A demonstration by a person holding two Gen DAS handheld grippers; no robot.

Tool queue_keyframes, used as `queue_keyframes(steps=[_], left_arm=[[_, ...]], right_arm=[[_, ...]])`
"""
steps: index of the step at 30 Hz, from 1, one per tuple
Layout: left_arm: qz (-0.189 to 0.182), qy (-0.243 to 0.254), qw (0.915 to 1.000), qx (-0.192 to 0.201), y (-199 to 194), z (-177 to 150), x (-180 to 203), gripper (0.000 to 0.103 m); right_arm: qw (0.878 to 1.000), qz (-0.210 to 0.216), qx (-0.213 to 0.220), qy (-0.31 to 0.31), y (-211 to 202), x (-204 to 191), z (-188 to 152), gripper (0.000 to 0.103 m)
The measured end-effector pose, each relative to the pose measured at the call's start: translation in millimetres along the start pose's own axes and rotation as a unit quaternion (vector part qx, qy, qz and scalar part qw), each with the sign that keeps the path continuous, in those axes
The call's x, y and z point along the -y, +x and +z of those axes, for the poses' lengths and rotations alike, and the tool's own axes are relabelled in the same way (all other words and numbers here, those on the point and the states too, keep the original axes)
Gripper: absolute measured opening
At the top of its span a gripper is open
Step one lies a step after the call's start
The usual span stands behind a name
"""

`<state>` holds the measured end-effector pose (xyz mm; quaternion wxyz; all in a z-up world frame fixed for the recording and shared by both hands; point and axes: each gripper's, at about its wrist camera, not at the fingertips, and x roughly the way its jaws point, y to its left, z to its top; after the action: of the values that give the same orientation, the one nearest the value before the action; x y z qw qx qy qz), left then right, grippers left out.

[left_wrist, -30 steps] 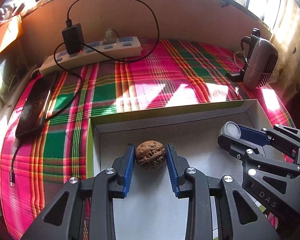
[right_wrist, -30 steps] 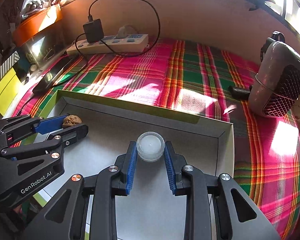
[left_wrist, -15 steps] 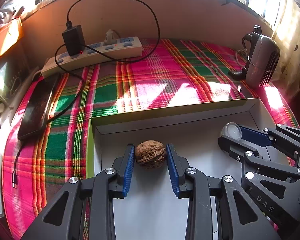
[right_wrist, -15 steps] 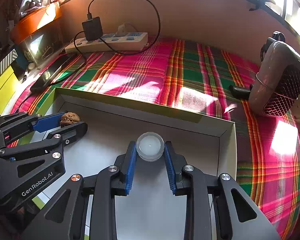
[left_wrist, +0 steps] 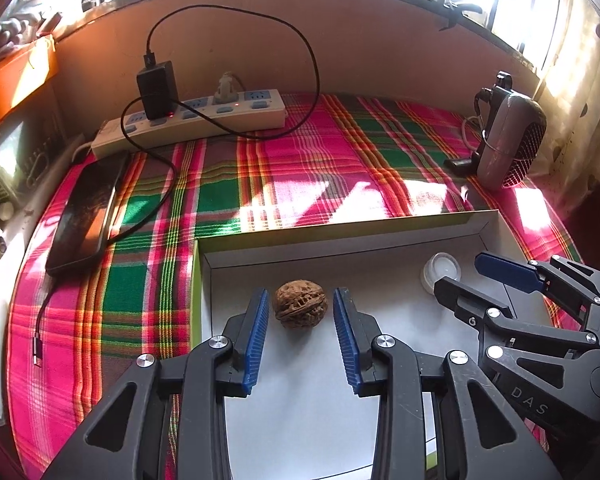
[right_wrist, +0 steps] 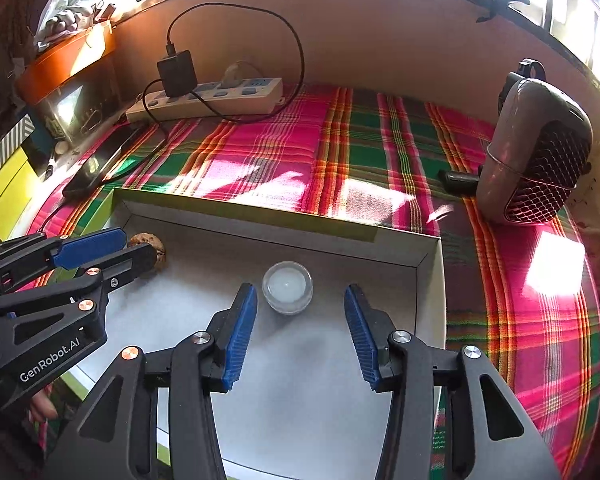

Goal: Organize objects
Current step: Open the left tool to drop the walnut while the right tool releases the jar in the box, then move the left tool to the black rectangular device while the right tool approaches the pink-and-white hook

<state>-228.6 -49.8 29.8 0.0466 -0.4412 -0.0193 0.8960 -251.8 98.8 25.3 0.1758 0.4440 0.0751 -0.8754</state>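
Observation:
A brown walnut [left_wrist: 300, 309] lies on the floor of a shallow white box [left_wrist: 340, 236] with a green outer rim. My left gripper [left_wrist: 300, 292] straddles it with the jaws opening, and a gap shows on each side of the nut. A small clear cup with a white filling [right_wrist: 287, 287] stands in the same box [right_wrist: 260, 216]. My right gripper [right_wrist: 299, 288] is around the cup with the jaws opening wide, and neither pad touches it. The left wrist view shows the right gripper [left_wrist: 460, 271] beside the cup [left_wrist: 440, 270]. The left gripper [right_wrist: 137, 245] partly hides the walnut [right_wrist: 158, 252].
The box sits on a pink and green plaid cloth [left_wrist: 300, 168]. Behind it lie a white power strip [left_wrist: 188, 120] with a black charger and cable, and a dark phone [left_wrist: 84, 216] at the left. A grey mesh-fronted appliance [right_wrist: 536, 152] stands at the right. A wall closes the back.
Both grippers have spread their jaws. The left one let go of the walnut and the right one let go of the cup. Both things now rest on the box floor.

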Motion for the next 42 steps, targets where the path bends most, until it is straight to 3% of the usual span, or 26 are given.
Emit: queue_keyframes(steps=[21,42], left_arm=[[-0.002,-0.029,0.9987,0.043,-71,-36,-9,0.033],[-0.034,-0.054,0.9969,0.045,-101,-115,-15,0.033]], right_arm=[[0.999,-0.015,0.048,0.015,-72,5,-31,0.047],[0.996,-0.043,0.055,0.056,-113,30,-116,0.047]])
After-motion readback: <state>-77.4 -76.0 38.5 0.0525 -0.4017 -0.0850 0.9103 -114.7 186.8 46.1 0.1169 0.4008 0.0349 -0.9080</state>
